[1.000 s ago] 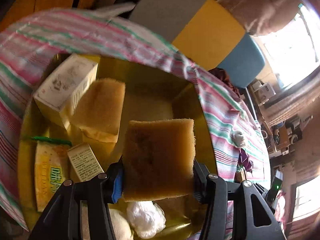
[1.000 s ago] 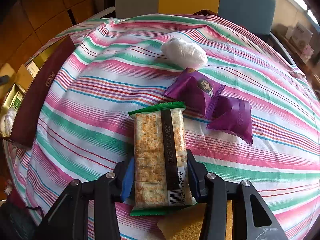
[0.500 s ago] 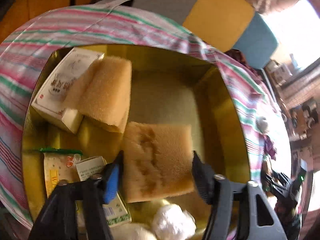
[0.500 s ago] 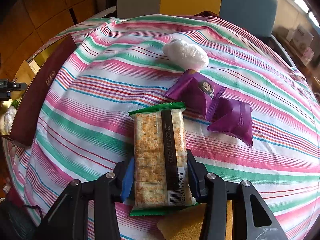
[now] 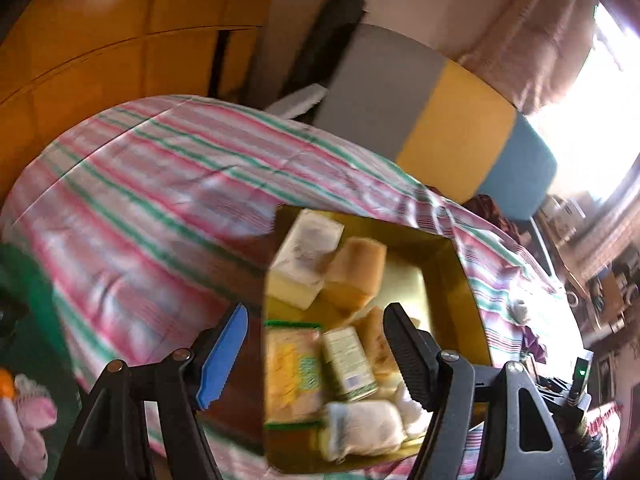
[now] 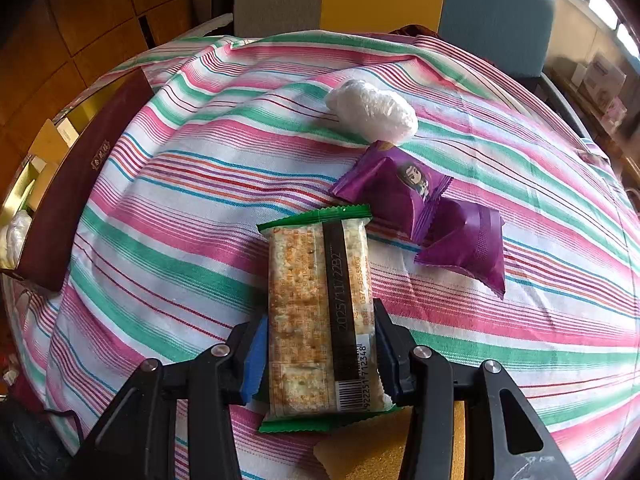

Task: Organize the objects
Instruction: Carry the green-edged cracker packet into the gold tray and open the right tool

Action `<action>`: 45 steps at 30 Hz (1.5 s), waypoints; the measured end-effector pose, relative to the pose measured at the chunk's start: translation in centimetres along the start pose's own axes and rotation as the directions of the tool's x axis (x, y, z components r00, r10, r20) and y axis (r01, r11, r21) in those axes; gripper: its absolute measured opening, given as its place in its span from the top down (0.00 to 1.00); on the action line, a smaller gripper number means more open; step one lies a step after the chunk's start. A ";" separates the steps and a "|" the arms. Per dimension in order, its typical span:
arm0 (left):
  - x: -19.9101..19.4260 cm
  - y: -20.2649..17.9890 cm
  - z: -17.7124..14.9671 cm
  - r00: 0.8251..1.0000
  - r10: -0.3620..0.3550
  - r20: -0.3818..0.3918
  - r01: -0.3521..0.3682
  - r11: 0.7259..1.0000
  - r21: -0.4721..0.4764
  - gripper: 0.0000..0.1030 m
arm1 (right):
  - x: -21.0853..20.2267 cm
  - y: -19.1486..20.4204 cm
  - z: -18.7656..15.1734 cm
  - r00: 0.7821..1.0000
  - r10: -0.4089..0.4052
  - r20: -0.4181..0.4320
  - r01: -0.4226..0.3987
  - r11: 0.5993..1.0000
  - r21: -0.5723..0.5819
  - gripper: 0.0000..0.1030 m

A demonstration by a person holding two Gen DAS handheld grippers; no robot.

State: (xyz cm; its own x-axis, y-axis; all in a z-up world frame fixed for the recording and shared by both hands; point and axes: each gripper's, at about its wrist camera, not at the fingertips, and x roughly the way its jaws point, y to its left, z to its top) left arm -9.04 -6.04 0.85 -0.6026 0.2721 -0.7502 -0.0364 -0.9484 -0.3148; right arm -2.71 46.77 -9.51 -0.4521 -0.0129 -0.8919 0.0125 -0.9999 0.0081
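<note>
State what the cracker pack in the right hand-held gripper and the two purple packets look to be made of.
Cracker pack: thin clear plastic film, glossy, with the crackers showing through and green crimped, serrated ends. Purple packets: probably opaque plastic or foil film, with a soft sheen and zigzag seals.

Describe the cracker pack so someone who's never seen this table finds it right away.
On the striped tablecloth, look just in front of the two purple wrappers. The cracker pack is the long clear packet with green crimped ends and a black date strip, clamped between the right gripper.

Striped tablecloth (image 6: 192,184), grey-yellow-blue chair back (image 5: 452,136), wooden cabinet (image 5: 120,32), pink plush toy (image 5: 28,424)
</note>
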 end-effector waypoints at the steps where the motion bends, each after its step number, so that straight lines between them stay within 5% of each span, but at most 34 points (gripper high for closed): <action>1: 0.0 0.3 -0.6 1.000 0.004 -0.001 -0.004 1.000 -0.009 0.31 | 0.0 0.0 0.0 1.000 -0.002 0.001 0.002 1.000 -0.002 0.53; 9: 1.5 -0.2 -4.1 0.998 -0.029 -0.051 0.027 0.999 -0.039 0.38 | 0.2 0.1 -0.1 1.000 -0.010 0.005 0.010 1.000 0.012 0.54; 18: 0.2 -7.3 -7.2 0.999 0.017 0.028 -0.023 0.970 0.241 0.38 | 0.2 0.3 -0.1 0.998 -0.061 -0.003 0.061 0.996 0.065 0.55; 29: 0.0 -9.9 -9.2 1.000 -0.014 0.025 0.005 0.945 0.328 0.38 | -0.4 1.6 -0.4 0.991 -0.133 0.005 0.129 0.967 0.221 0.57; 38: 0.2 -9.1 -10.1 1.000 -0.015 0.006 0.012 0.946 0.323 0.38 | -1.9 4.3 0.7 0.998 0.009 0.058 -0.026 0.952 0.305 0.57; 45: 0.3 -8.2 -10.3 1.000 -0.005 0.004 0.004 0.952 0.306 0.38 | -5.5 10.7 4.0 0.981 0.114 0.159 -0.142 0.973 0.183 0.57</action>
State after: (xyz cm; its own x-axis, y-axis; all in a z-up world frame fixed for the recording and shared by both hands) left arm -0.75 3.46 -2.82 -0.6054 0.2767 -0.7463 -0.2811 -0.9515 -0.1248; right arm -3.68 36.15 -2.72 -0.5838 -0.1275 -0.8018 -0.0865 -0.9722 0.2176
